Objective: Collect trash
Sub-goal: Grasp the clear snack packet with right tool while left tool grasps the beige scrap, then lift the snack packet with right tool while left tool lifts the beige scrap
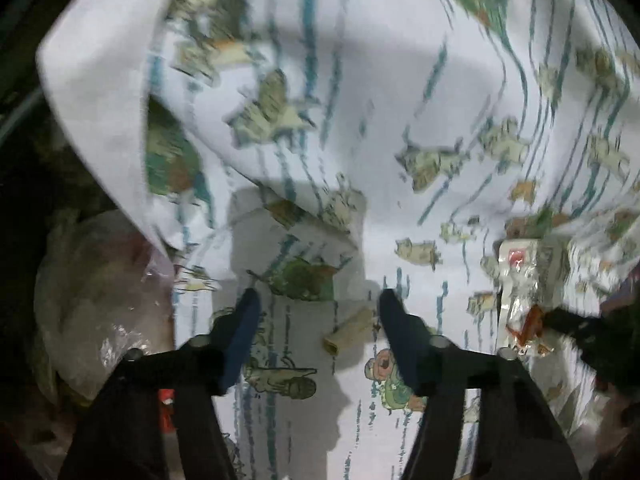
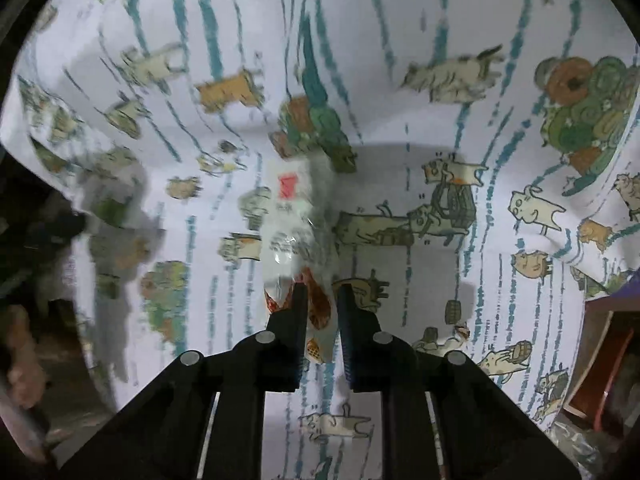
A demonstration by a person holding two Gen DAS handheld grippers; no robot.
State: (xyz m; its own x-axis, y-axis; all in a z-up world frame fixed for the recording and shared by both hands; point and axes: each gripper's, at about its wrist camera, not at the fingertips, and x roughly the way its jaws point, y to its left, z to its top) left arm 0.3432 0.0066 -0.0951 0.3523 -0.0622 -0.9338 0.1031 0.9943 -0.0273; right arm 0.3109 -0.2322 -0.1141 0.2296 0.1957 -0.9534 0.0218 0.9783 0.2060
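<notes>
A clear plastic snack wrapper [image 2: 290, 220] with red and orange print hangs from my right gripper [image 2: 322, 292], which is shut on its lower end above the cartoon-print cloth [image 2: 400, 80]. The wrapper also shows in the left wrist view [image 1: 518, 292], with the right gripper's dark fingers [image 1: 568, 322] on it. My left gripper [image 1: 316, 300] is open and empty above the cloth [image 1: 360, 100]. A small tan cardboard scrap [image 1: 350, 330] lies on the cloth between its fingertips, a little toward the right finger.
A clear plastic bag [image 1: 92, 296] holding trash sits off the cloth's left edge. A fold of the cloth [image 1: 120, 120] rises at the left. A red item [image 1: 166, 408] lies under the left finger. A brown box [image 2: 604, 360] stands at the right edge.
</notes>
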